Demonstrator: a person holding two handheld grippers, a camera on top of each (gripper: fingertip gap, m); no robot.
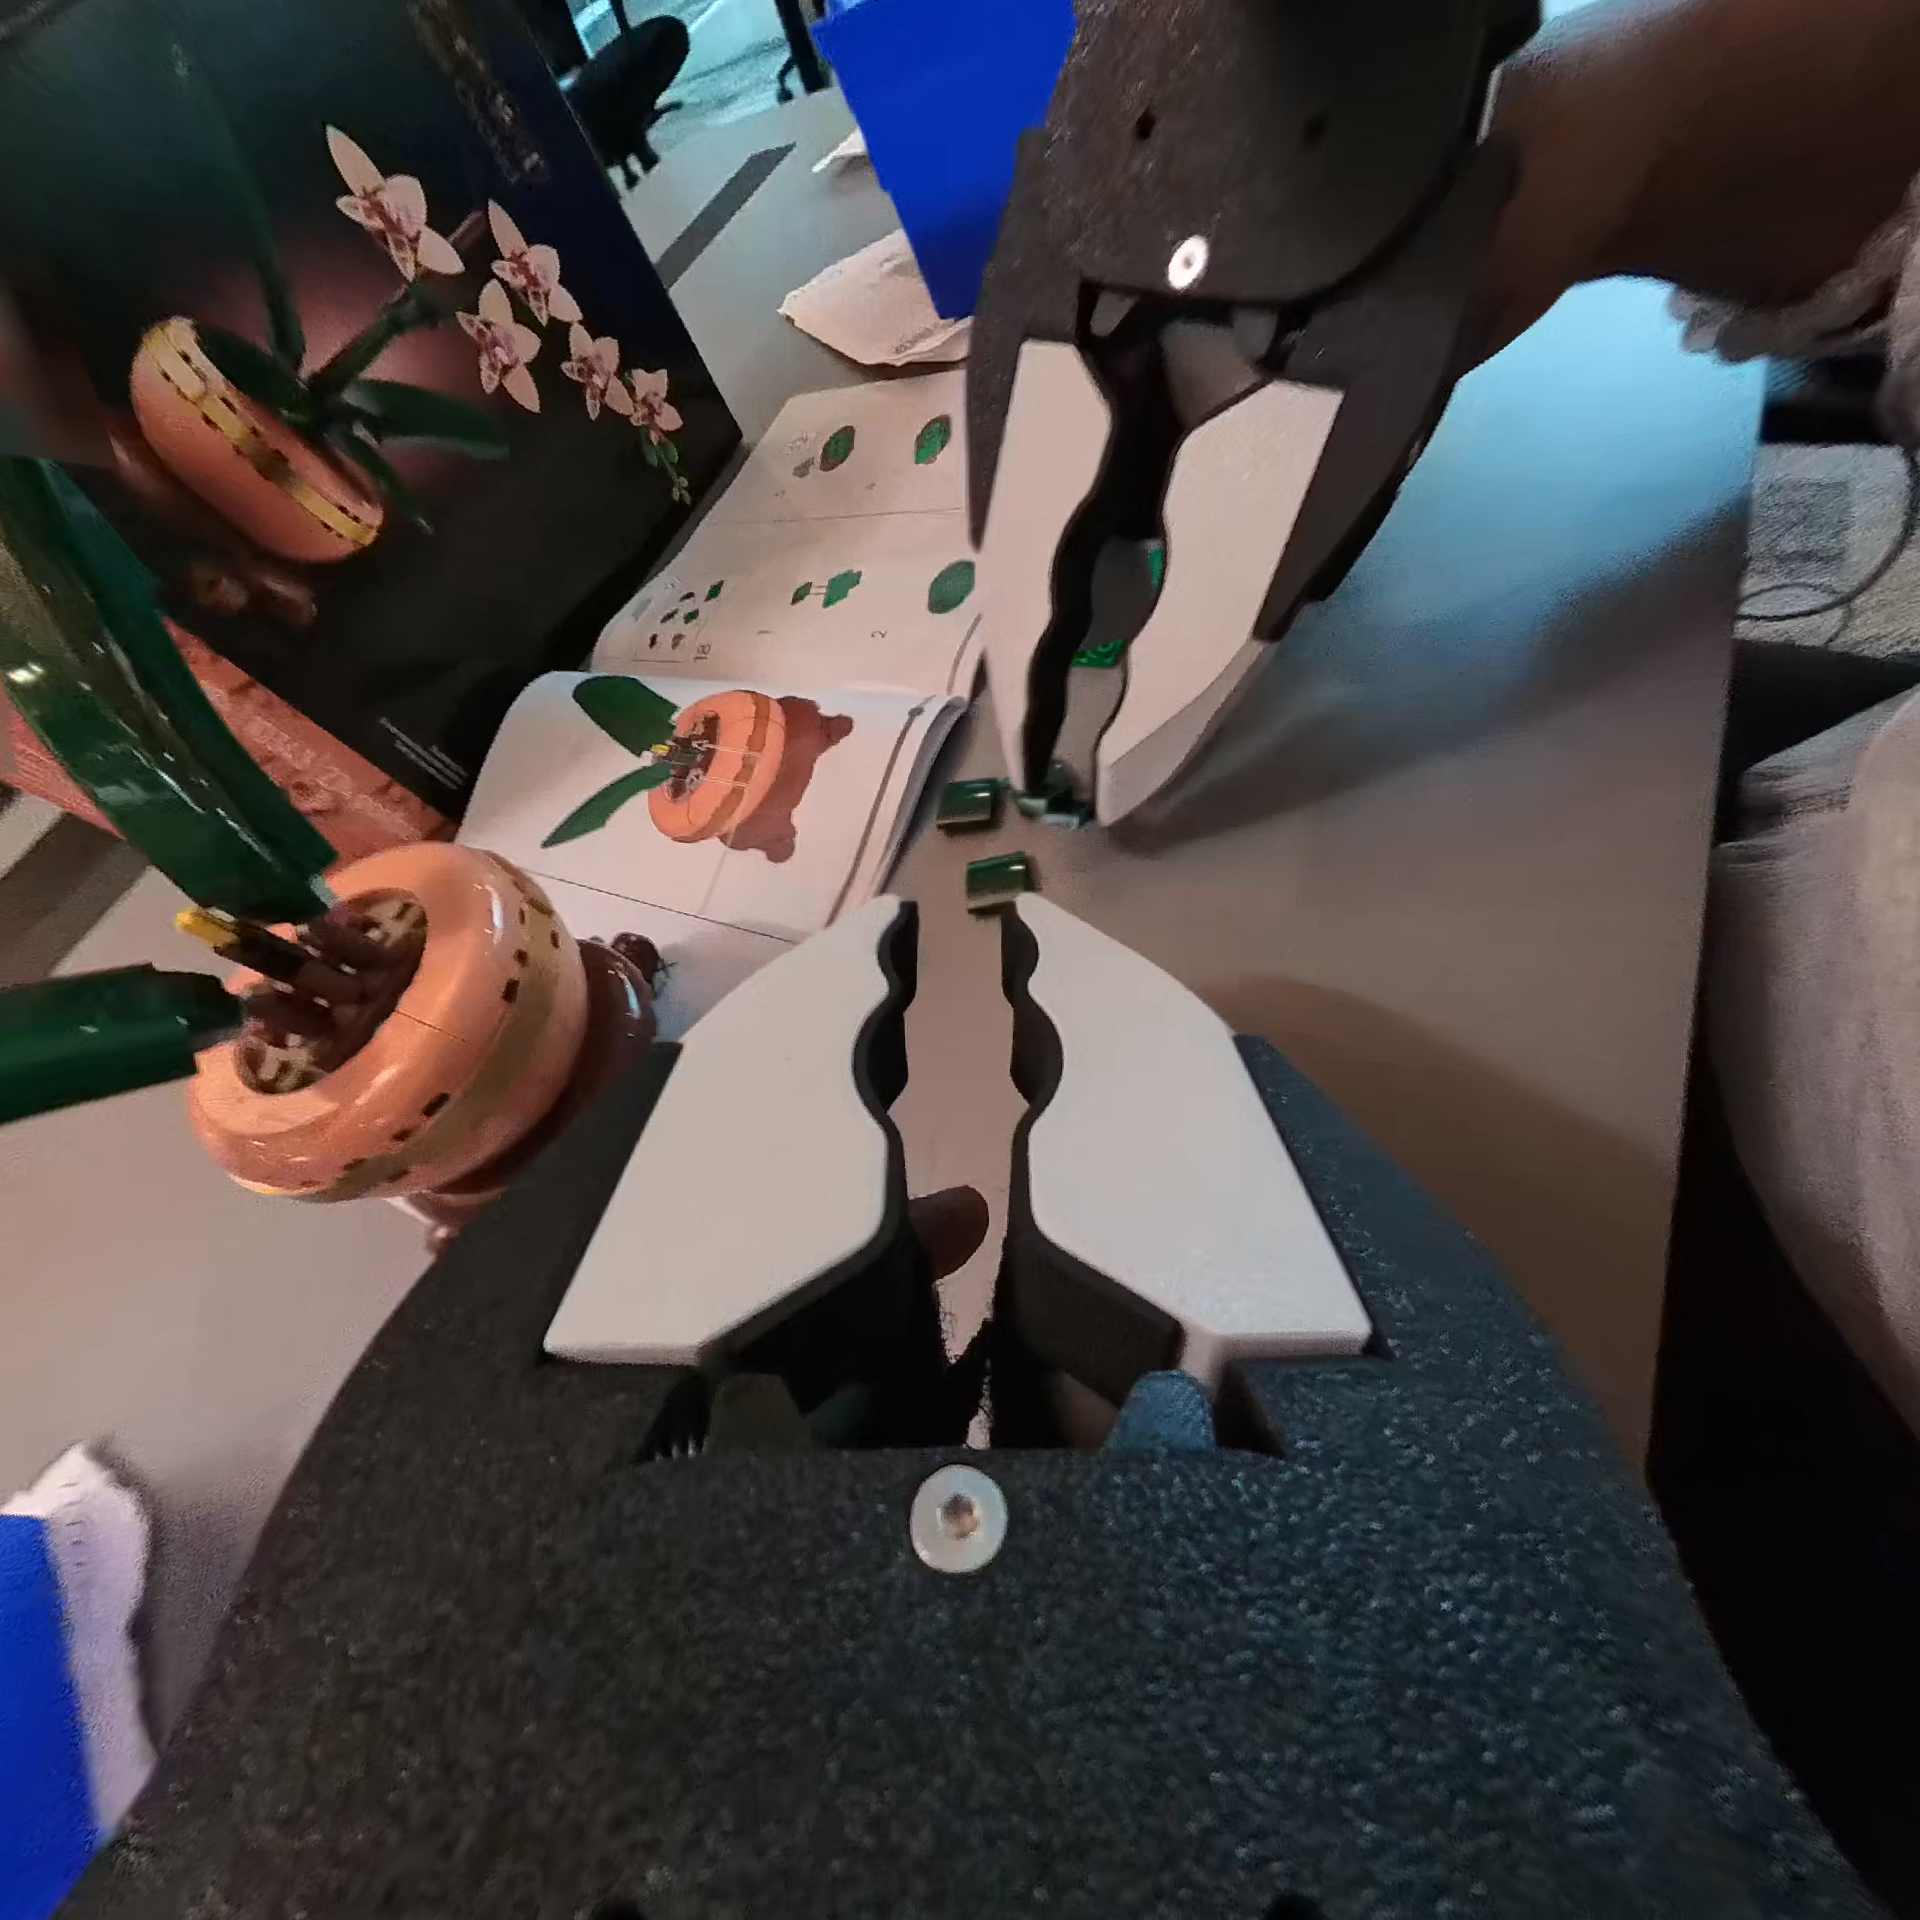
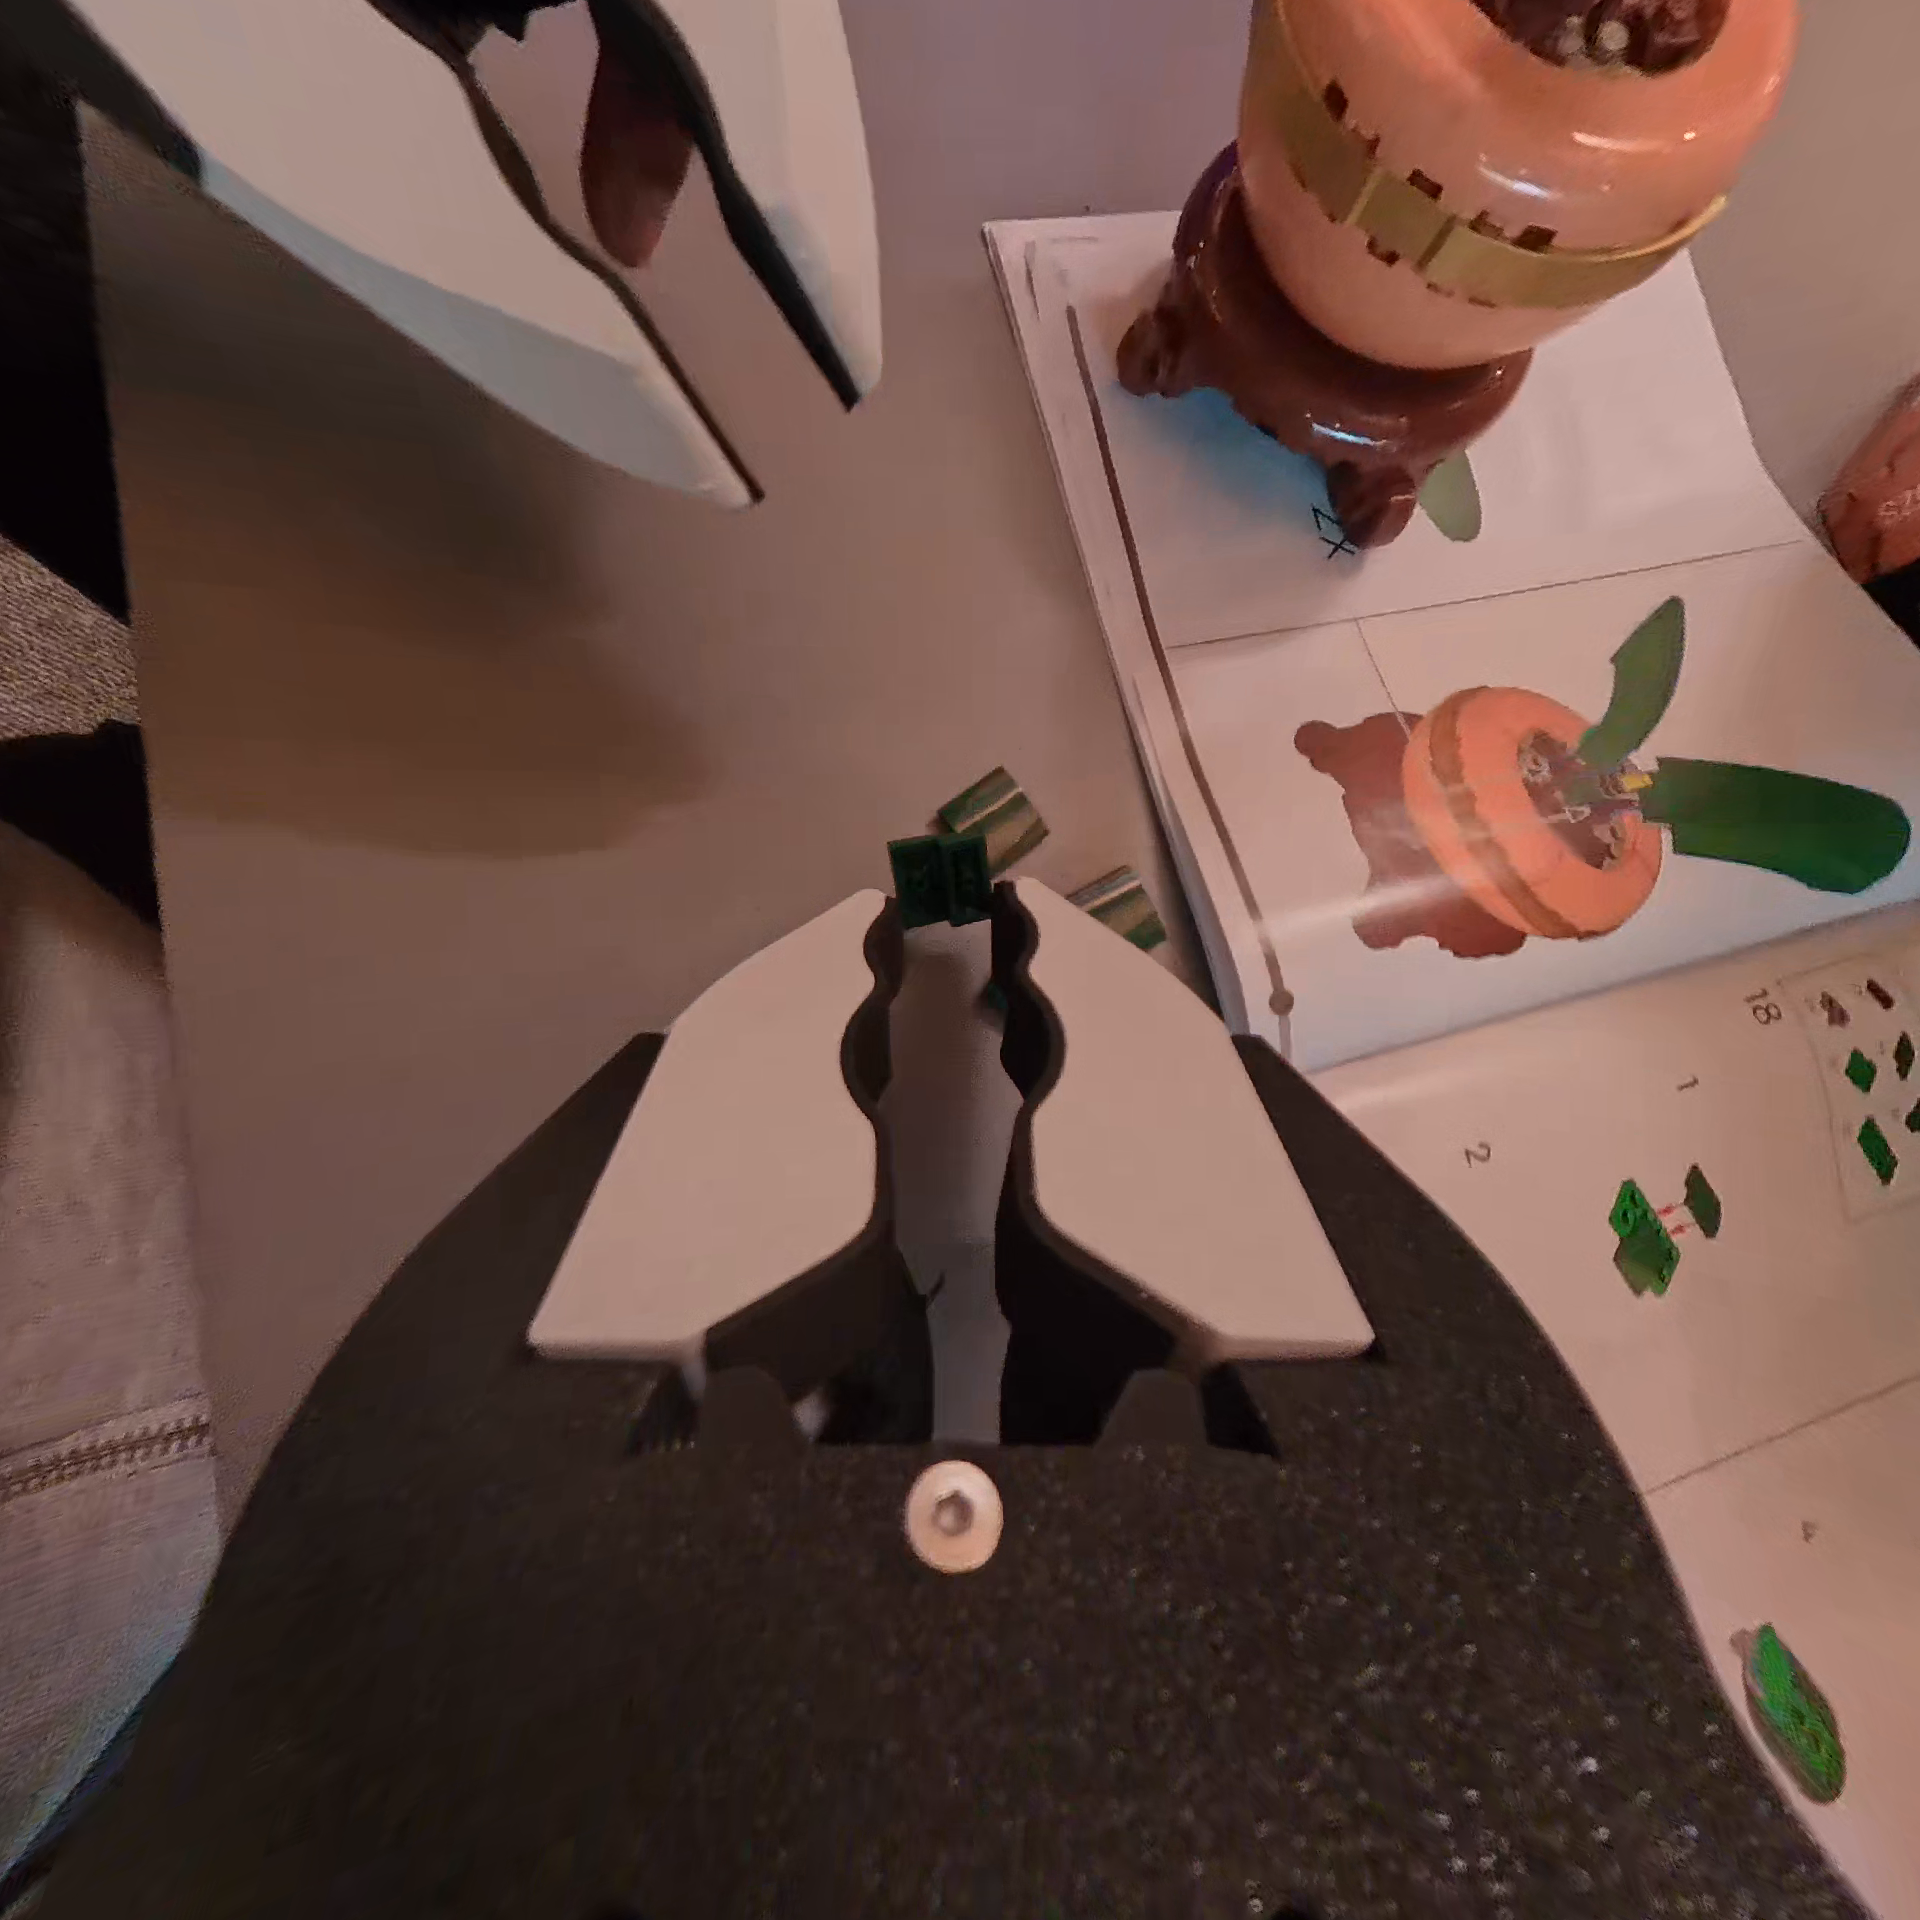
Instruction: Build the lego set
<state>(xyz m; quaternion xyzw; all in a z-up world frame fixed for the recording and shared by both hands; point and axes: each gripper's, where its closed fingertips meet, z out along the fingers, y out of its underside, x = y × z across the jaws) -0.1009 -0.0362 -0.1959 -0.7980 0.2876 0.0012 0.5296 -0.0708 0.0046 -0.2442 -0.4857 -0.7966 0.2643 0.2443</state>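
Item — small green brick (image 2: 940,881): sitting on the pale table (image 2: 520,727), right at the tips of the right gripper (image 2: 945,909), whose jaws are standing narrowly apart around it; whether the pads are already pinching it or only bracketing it cannot be told from the right wrist view. The brick is lying dead ahead of that gripper, its broad face across the gap between the fingers, so the coming move is judged to turn on closing squarely over its short sides.

Nearby loose parts: two green tile pieces (image 2: 992,816) lying just beyond and to the side of the brick, apart from it, the second (image 2: 1117,904) beside the booklet's edge.

Left gripper (image 1: 961,914): hovering well back from the brick, jaws narrowly parted and holding nothing; one green tile (image 1: 1000,876) is lying just ahead of its tips. The right gripper is clearly the nearer.

Outward — open instruction booklet (image 2: 1558,582), the partly built orchid pot (image 1: 395,1018) with dark green leaves (image 1: 156,727) standing on it, and the set's box (image 1: 416,416) behind
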